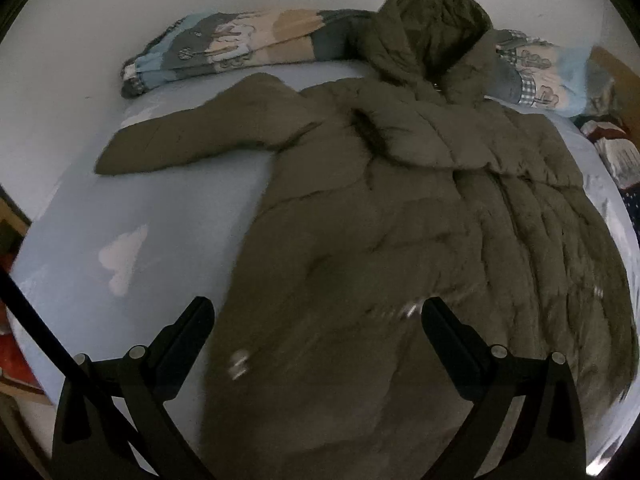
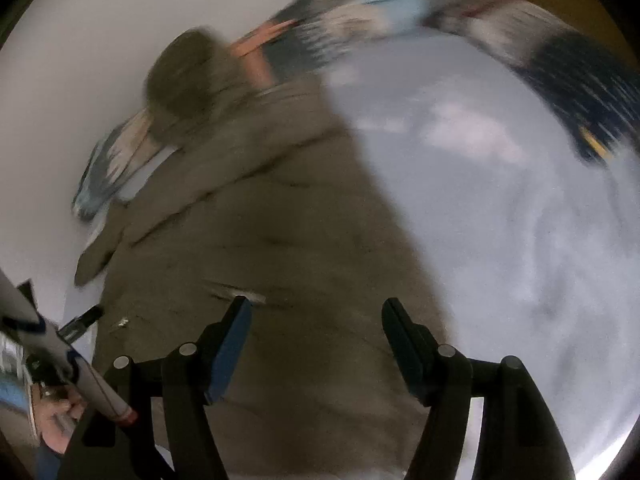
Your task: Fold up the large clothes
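An olive-green padded hooded coat [image 1: 380,208] lies spread on a pale blue bed sheet [image 1: 160,200]. Its left sleeve [image 1: 180,140] stretches out to the left and its hood [image 1: 432,28] rests on a pillow. The right side is folded inward over the body. My left gripper [image 1: 316,316] is open and empty above the coat's lower part. In the blurred right wrist view the coat [image 2: 260,240] fills the left half. My right gripper [image 2: 316,312] is open and empty above the coat's right edge. The other hand-held gripper [image 2: 80,322] shows at the lower left.
A patterned pillow [image 1: 224,48] lies along the white wall [image 1: 120,8] at the head of the bed, with another [image 1: 552,72] to the right. Dark patterned bedding [image 2: 580,92] lies at the far right. Bare sheet [image 2: 500,220] extends right of the coat.
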`<state>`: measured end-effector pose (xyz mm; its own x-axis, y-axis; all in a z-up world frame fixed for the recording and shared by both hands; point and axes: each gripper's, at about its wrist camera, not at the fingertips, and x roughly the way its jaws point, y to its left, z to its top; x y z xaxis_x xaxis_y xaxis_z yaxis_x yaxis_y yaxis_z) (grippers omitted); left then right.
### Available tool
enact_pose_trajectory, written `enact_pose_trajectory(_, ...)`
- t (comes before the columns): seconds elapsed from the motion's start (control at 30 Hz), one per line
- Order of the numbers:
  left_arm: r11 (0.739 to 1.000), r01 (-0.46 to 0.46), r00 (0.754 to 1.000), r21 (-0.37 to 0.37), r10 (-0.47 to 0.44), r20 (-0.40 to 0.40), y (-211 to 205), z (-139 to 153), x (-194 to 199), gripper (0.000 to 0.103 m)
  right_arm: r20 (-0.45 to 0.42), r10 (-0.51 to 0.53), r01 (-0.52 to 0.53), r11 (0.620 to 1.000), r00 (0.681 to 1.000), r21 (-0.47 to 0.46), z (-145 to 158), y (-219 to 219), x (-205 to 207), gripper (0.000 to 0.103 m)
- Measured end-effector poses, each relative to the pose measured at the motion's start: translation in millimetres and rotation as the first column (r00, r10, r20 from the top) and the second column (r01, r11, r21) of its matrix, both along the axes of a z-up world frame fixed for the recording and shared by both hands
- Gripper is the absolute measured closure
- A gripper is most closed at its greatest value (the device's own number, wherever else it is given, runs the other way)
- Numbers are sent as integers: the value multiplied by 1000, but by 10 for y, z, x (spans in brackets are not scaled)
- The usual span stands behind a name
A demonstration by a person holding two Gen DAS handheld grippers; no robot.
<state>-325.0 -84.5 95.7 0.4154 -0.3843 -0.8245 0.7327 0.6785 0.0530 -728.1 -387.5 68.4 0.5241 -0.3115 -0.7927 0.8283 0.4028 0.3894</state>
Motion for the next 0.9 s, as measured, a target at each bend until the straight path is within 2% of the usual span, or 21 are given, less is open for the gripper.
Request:
enact_pose_trajectory(0.1,1000,-3,1000,-18,3,1,389,62,-11,0,60,-115,108,989,992,103,-242,67,-579,31)
enact_pose_trajectory(0.13,1000,-6,1000,-20,6,-1,479,67,4,0,64,-128,119,985,990,123,-299,87,-646,33)
enact_pose_trajectory(0.27,995,-98,992,-28,95,-80,1006,-25,104,0,131,-115,84,971,985,223,-507,134,-763,40)
enact_pose_trajectory(0.33,990,-138,985,-39,133,-113,1157,-52,170,0,196,-105,47,959,975,281,-591,140,-717,62)
enact_pose_trajectory(0.37,986,-160,983,-40,155,-100,1215,-45,207,0,206,-94,33,958,974,285,-606,172,-684,63)
enact_pose_trajectory(0.4,984,-174,982,-33,171,-78,1239,-42,220,0,183,-86,35,964,979,264,-590,190,-629,72)
enact_pose_trajectory(0.43,983,-181,982,-28,179,-66,1270,-34,236,0,169,-83,38,967,982,254,-595,215,-600,90)
enact_pose_trajectory(0.6,980,-199,978,-27,196,-67,1327,-41,249,0,117,-74,51,981,990,190,-450,570,-585,94)
enact_pose_trajectory(0.67,981,-194,979,-27,192,-67,1281,-41,241,0,111,-70,47,978,991,203,-465,701,-607,95)
enact_pose_trajectory(0.77,983,-181,981,-34,178,-72,1210,-28,233,0,37,-65,57,983,997,173,-449,885,-639,95)
enact_pose_trajectory(0.8,984,-174,983,-37,171,-69,1181,-17,221,0,36,-74,67,985,997,162,-424,893,-651,94)
enact_pose_trajectory(0.83,985,-168,984,-41,165,-61,1148,-4,204,0,33,-95,89,984,995,151,-373,878,-670,88)
enact_pose_trajectory(0.87,986,-163,986,-43,161,-52,1105,9,200,0,1,-117,116,985,993,125,-313,870,-679,87)
enact_pose_trajectory(0.9,987,-155,987,-44,153,-39,1062,32,176,0,-49,-151,154,987,987,49,-163,878,-693,86)
